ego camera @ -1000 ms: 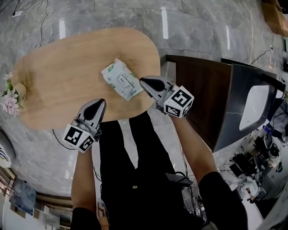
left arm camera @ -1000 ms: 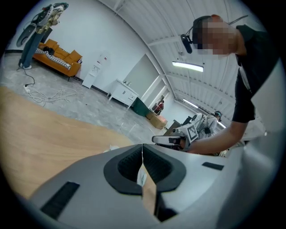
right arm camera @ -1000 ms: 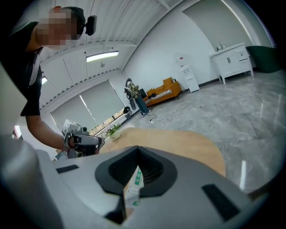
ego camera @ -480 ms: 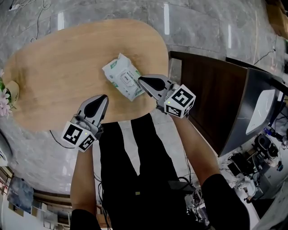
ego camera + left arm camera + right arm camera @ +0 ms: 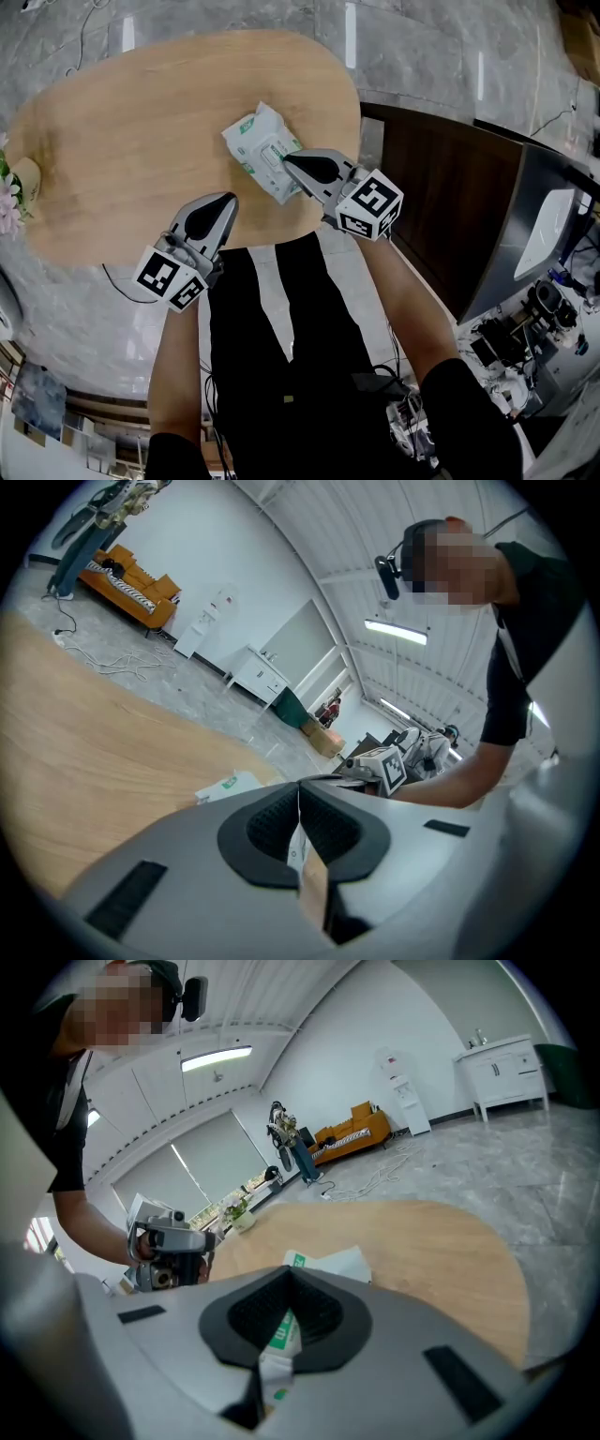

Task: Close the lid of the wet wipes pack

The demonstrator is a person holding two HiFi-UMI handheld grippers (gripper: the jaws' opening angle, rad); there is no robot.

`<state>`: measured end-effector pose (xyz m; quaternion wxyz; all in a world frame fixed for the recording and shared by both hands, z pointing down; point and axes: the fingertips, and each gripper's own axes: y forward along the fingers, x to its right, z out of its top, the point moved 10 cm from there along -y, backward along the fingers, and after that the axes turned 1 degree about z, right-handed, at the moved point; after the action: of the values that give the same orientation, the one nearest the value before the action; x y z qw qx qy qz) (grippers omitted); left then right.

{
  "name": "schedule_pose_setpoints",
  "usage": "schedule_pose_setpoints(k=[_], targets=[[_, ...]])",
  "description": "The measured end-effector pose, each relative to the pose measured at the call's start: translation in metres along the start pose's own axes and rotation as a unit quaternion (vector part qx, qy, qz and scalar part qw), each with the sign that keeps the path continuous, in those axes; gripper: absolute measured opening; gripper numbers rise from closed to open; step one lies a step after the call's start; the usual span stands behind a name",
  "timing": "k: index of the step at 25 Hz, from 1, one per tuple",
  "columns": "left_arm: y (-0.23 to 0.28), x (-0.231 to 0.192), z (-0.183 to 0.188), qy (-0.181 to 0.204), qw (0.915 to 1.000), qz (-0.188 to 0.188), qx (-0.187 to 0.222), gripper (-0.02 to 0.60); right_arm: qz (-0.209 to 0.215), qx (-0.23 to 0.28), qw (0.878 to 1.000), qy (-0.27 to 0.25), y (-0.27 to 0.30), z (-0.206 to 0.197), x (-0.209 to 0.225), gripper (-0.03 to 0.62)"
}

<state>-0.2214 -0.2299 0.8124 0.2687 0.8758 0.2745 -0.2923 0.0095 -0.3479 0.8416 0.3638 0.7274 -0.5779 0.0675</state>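
Observation:
The white wet wipes pack (image 5: 259,148) with green print lies on the oval wooden table (image 5: 131,141), near its right edge. Its lid panel faces up; I cannot tell if it is fully down. My right gripper (image 5: 287,157) is shut and its tip rests over the pack's near right side. In the right gripper view the pack (image 5: 330,1264) shows just beyond the closed jaws. My left gripper (image 5: 231,197) is shut on nothing, above the table's front edge, short of the pack. In the left gripper view the pack (image 5: 226,787) lies ahead, with the right gripper (image 5: 386,765) beyond it.
A small pot of pink flowers (image 5: 17,187) stands at the table's far left. A dark cabinet (image 5: 441,187) stands close to the table's right side. Grey marble floor with cables (image 5: 56,11) surrounds the table.
My right gripper's tip has come from beside the pack's near corner to over the pack. My left gripper has edged forward and right, toward the pack.

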Motion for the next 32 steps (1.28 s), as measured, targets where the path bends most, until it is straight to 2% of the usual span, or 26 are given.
schedule_pose_setpoints(k=[13, 24, 32], targets=[[-0.014, -0.003, -0.011, -0.024, 0.9996, -0.007, 0.012, 0.017, -0.022, -0.060, 0.998, 0.005, 0.026, -0.013, -0.005, 0.009], [-0.032, -0.009, -0.012, -0.024, 0.9995, 0.000, 0.021, 0.017, -0.044, -0.099, 0.994, -0.021, 0.038, -0.019, -0.009, 0.009], [-0.038, -0.013, -0.015, -0.029, 0.9992, 0.001, 0.026, 0.017, -0.084, -0.132, 0.987, -0.044, 0.048, -0.025, -0.009, 0.009]])
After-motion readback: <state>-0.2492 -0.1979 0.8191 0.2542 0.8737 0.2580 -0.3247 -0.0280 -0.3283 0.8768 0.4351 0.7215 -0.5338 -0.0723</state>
